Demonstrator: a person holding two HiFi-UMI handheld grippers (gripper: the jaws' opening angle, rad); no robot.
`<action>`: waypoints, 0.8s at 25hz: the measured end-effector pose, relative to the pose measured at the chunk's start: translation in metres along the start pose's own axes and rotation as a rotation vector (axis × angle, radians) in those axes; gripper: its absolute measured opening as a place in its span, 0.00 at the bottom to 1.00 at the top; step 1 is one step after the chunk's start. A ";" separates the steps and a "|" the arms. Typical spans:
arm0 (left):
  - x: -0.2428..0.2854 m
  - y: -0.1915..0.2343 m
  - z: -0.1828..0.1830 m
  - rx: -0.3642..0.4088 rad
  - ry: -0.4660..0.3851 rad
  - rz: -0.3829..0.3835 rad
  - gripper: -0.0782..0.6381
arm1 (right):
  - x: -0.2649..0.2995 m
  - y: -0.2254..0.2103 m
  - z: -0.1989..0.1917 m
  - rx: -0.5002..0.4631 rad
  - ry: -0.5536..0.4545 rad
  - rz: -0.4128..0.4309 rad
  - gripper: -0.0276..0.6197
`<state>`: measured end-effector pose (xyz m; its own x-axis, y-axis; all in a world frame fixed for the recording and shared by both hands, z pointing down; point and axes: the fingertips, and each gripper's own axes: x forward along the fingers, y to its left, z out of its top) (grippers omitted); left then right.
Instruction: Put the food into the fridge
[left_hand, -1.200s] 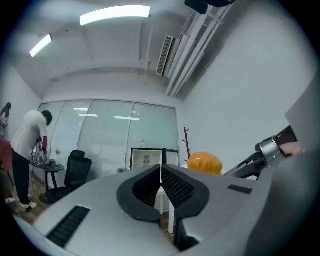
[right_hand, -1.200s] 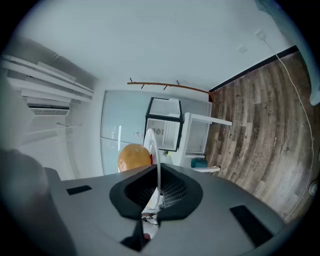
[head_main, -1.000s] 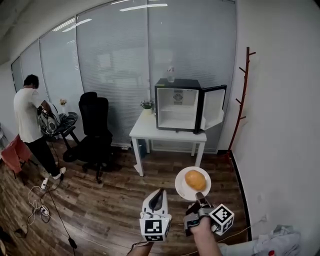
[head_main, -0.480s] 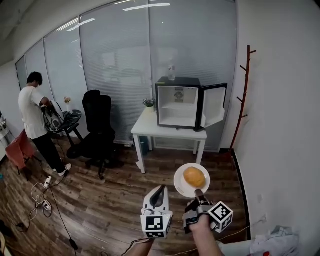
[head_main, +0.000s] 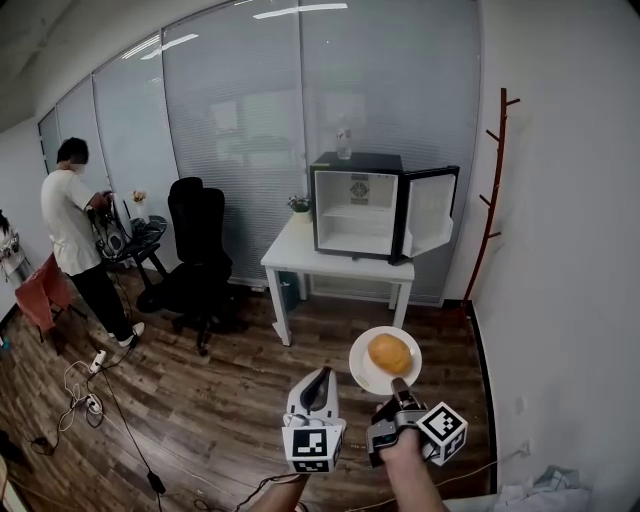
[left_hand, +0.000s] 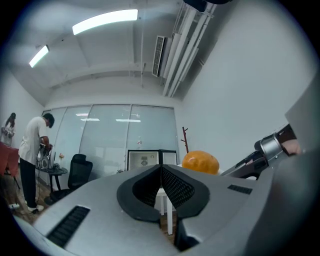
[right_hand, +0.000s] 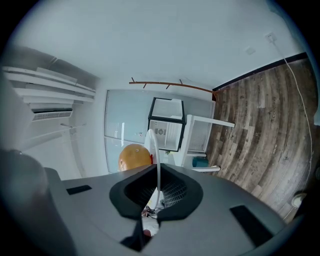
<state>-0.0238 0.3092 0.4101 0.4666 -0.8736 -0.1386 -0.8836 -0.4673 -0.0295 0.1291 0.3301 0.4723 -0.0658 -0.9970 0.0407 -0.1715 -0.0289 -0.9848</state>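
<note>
A small black fridge (head_main: 358, 213) stands on a white table (head_main: 300, 262) with its door (head_main: 432, 212) swung open to the right. My right gripper (head_main: 399, 386) is shut on the near rim of a white plate (head_main: 366, 377). The plate carries a round orange piece of food (head_main: 390, 353) and hangs over the wooden floor, well short of the table. In the right gripper view the plate (right_hand: 156, 155) shows edge-on between the jaws, with the food (right_hand: 135, 156) to its left and the fridge (right_hand: 167, 127) beyond. My left gripper (head_main: 318, 386) is shut and empty, just left of the plate.
A person (head_main: 72, 240) stands at the far left beside a small table. A black office chair (head_main: 195, 260) sits left of the white table. A wooden coat rack (head_main: 492, 190) leans at the right wall. Cables (head_main: 85, 395) trail on the floor at left.
Both grippers and the plate hold almost the same place. The view has drifted slightly, and the person at the left has shifted a little.
</note>
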 end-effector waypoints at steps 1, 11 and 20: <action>0.004 0.000 -0.001 0.000 0.000 -0.001 0.15 | 0.003 -0.001 0.002 0.001 -0.003 -0.003 0.09; 0.068 0.027 -0.019 -0.007 -0.009 -0.018 0.15 | 0.072 -0.011 0.013 -0.005 -0.018 -0.022 0.09; 0.144 0.094 -0.024 -0.011 -0.013 -0.035 0.15 | 0.169 0.003 -0.003 -0.011 -0.034 -0.039 0.09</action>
<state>-0.0386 0.1360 0.4110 0.4965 -0.8549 -0.1507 -0.8663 -0.4989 -0.0240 0.1149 0.1621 0.4764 -0.0259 -0.9970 0.0728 -0.1846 -0.0668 -0.9805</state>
